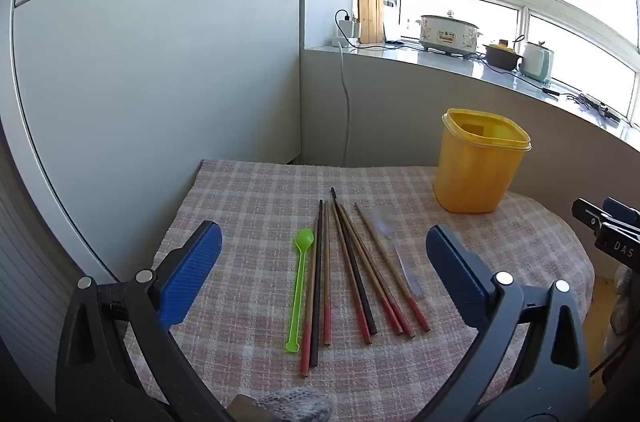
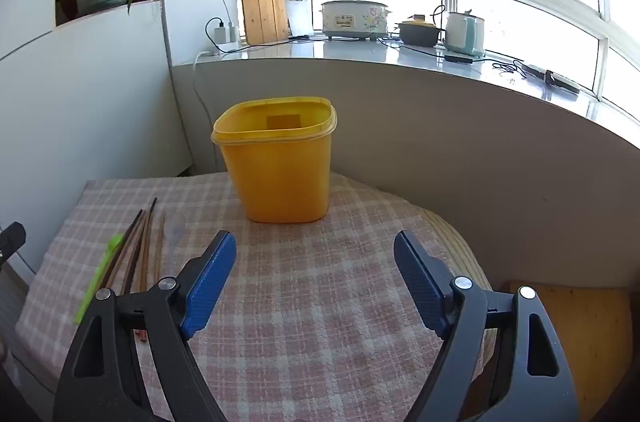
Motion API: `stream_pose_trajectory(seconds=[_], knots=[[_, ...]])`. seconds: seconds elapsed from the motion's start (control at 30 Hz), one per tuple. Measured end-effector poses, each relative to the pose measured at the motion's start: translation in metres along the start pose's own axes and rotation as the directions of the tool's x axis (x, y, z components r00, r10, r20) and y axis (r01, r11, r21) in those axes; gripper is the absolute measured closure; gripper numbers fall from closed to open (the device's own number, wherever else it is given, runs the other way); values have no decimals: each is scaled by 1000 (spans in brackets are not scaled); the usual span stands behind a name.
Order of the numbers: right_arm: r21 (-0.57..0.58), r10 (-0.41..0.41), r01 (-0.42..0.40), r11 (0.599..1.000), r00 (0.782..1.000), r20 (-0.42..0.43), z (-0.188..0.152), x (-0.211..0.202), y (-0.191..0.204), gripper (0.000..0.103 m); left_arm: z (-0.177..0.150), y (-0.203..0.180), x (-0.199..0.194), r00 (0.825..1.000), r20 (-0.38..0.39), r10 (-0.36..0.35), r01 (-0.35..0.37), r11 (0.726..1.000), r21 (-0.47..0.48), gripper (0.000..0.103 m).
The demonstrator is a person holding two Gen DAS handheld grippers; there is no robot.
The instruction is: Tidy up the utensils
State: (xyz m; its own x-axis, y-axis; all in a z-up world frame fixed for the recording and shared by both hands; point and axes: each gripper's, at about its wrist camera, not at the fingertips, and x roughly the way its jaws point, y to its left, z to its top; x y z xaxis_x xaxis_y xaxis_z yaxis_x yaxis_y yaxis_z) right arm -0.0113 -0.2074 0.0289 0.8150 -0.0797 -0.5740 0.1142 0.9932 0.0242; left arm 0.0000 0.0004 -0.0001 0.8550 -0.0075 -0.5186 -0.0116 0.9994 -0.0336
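Note:
Several brown and black chopsticks [image 1: 352, 270] with red ends lie fanned out on the checked cloth [image 1: 248, 214]. A green plastic spoon [image 1: 299, 282] lies at their left and a clear plastic spoon [image 1: 396, 250] at their right. A yellow tub [image 1: 478, 162] stands open and upright at the far right. My left gripper [image 1: 324, 242] is open and empty, above the utensils. My right gripper [image 2: 314, 254] is open and empty, in front of the yellow tub [image 2: 280, 162]. The chopsticks [image 2: 138, 250] and green spoon [image 2: 100, 274] show at its left.
A white cabinet [image 1: 160, 62] stands behind the table at the left. A windowsill [image 2: 360, 52] behind it holds a cooker [image 2: 354, 16], a pot, a kettle, a wooden board and cables. A wooden surface [image 2: 580, 334] lies past the table's right edge.

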Motion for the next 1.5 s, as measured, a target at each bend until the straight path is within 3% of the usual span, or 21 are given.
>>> stream_pose_trajectory(seconds=[0.4,1.5], knots=[[-10,2,-1,1000,1000,9,3,-2,1,22,4,2,-7,999,35,16,-17,1000,15,0],[0,-32,32,999,999,29,7,-13,0,22,4,-4,-4,1000,27,-6,5,1000,26,0]])
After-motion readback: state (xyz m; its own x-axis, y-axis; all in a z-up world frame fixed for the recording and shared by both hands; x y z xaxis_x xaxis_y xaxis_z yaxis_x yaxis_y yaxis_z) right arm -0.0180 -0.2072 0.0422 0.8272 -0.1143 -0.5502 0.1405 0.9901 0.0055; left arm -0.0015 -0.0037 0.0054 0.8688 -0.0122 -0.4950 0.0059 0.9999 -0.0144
